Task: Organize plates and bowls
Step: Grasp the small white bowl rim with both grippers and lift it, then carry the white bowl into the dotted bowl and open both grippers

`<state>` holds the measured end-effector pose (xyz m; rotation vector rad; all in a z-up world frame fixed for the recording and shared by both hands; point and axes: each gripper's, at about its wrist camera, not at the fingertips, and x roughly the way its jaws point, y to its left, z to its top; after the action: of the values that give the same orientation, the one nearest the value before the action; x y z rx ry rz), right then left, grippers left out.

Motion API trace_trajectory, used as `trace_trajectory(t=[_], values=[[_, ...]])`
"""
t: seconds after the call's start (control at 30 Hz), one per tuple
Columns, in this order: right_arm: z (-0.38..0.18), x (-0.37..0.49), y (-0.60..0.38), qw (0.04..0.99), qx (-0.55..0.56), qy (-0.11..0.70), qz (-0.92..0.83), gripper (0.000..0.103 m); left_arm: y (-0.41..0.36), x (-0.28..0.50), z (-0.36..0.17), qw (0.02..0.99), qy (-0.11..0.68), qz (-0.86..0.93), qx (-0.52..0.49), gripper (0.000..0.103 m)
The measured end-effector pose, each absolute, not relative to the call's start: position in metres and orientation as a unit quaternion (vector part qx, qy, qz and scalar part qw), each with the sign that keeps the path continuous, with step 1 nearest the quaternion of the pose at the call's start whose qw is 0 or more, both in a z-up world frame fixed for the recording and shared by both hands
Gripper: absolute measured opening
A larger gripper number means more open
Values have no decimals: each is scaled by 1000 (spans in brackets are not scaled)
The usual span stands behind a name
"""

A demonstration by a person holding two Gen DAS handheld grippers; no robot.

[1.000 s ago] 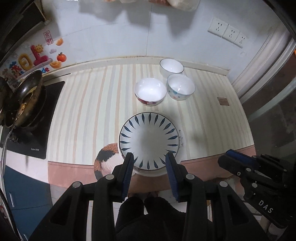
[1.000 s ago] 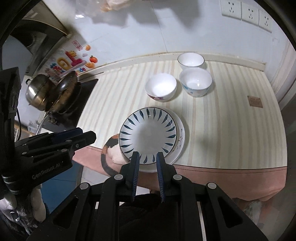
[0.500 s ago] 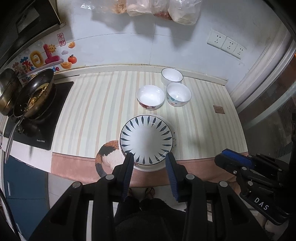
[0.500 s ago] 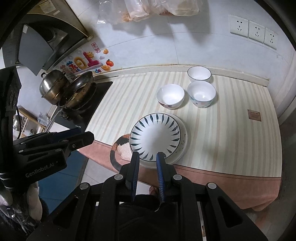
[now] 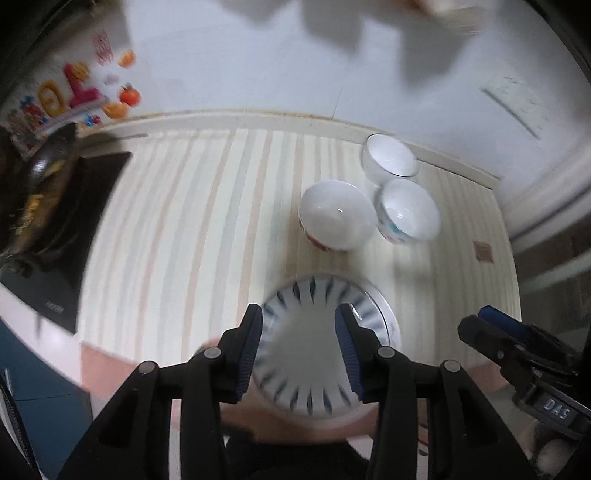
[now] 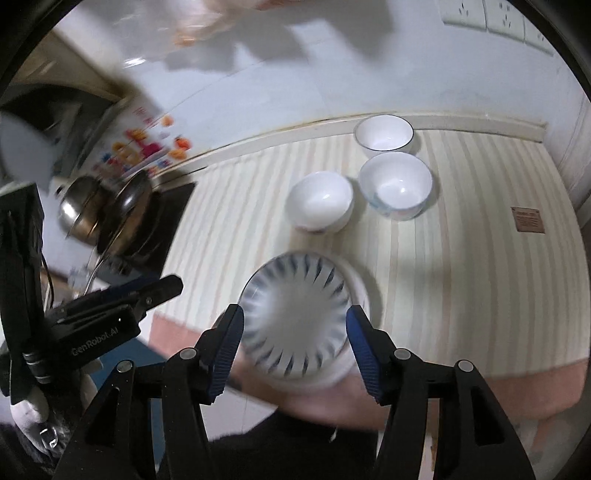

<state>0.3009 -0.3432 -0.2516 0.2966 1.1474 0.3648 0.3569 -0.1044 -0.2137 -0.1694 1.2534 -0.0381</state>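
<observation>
A blue-leaf patterned plate [image 5: 306, 354] [image 6: 295, 317] lies on a white plate [image 5: 389, 325] [image 6: 360, 291] at the striped counter's front edge. Three white bowls stand behind it: a red-marked bowl [image 5: 334, 214] [image 6: 319, 201], a blue-marked bowl [image 5: 408, 210] [image 6: 395, 184], and a dark-rimmed bowl [image 5: 389, 157] [image 6: 384, 134] at the wall. My left gripper [image 5: 299, 349] is open and empty above the plates. My right gripper [image 6: 295, 345] is open wide and empty above the same plates. Both views are motion-blurred.
A black hob [image 5: 62, 236] with a pan [image 5: 40, 173] [image 6: 125, 206] and a steel pot [image 6: 79, 206] is at the left. The tiled wall [image 5: 295, 74] with sockets [image 6: 491, 14] is behind. A brown patch [image 6: 528, 219] lies on the right counter.
Both grippers have dropped closer to the stacked plates after having pulled back. The right gripper has opened from nearly shut to wide. The left stays open.
</observation>
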Motion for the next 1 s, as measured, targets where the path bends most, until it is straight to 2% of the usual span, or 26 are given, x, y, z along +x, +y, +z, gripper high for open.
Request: trace_trajectory(t=[0.2,0.27,0.43,0.47,0.5,0.53,0.63,0.8,1.0], values=[[-335,412,-335,790,174,576,117,60,-102,461,-283,771,629,-54,-88,38],[-359,438,-329,781,181,589,103,57,-107,486,-305,756,645,-75,-84,38],[-409,487,-310,755,177,626,80,40,-115,521,-346,733,670,-99,-68,38],[-415,493,-305,753,172,630,80,39,-116,523,-350,733,668,-107,-67,35],[-422,499,-300,750,164,635,81,33,-118,525,-353,733,667,-116,-69,31],[-428,502,-297,749,161,638,82,28,-118,525,-354,732,667,-122,-72,25],[-436,509,-289,752,140,640,75,22,-122,524,-349,745,654,-116,-53,25],[-435,509,-287,752,140,639,78,22,-124,511,-328,757,643,-106,-55,25],[-407,492,-289,762,134,624,108,22,-130,487,-293,777,620,-84,-67,25]])
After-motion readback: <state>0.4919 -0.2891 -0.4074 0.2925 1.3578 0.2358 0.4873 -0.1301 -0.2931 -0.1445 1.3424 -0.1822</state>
